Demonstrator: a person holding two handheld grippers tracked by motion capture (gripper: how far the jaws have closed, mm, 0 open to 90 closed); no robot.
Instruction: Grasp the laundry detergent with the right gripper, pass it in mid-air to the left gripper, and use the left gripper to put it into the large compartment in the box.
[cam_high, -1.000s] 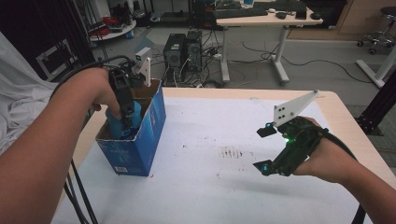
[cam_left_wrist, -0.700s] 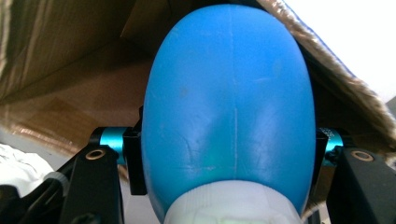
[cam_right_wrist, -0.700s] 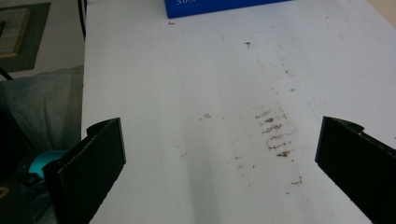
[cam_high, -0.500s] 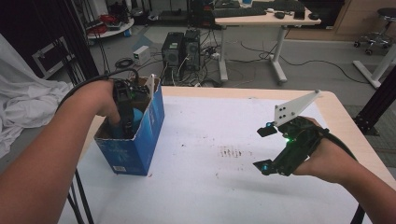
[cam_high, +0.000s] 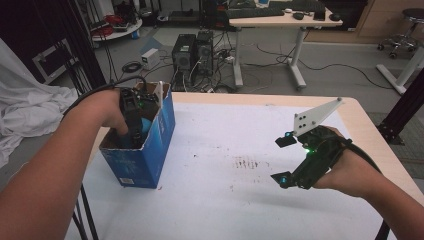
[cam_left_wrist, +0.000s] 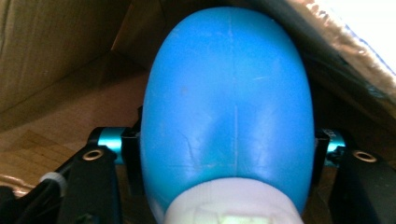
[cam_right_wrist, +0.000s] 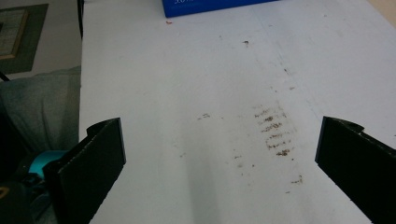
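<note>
My left gripper (cam_high: 134, 131) reaches down into an open blue cardboard box (cam_high: 145, 162) at the table's left edge. In the left gripper view its pads press both sides of a blue egg-shaped object (cam_left_wrist: 229, 102) with a white base, above the brown box floor (cam_left_wrist: 51, 116). The jaws of this gripper (cam_left_wrist: 229, 156) have just been opening a little, with the object still between them. A bit of blue (cam_high: 145, 125) shows inside the box in the high view. My right gripper (cam_high: 283, 160) hovers open over the right of the white table (cam_high: 225, 205), nothing between its jaws (cam_right_wrist: 222, 158).
Dark scuff marks (cam_high: 246, 163) stain the tabletop between the box and the right gripper. The blue box's side (cam_right_wrist: 210, 7) shows at the far end of the right gripper view. Beyond the table stand computer towers (cam_high: 192, 52) and a desk (cam_high: 280, 20).
My left hand has sunk deeper into the box with the gripper. The right hand and its gripper have stayed in place.
</note>
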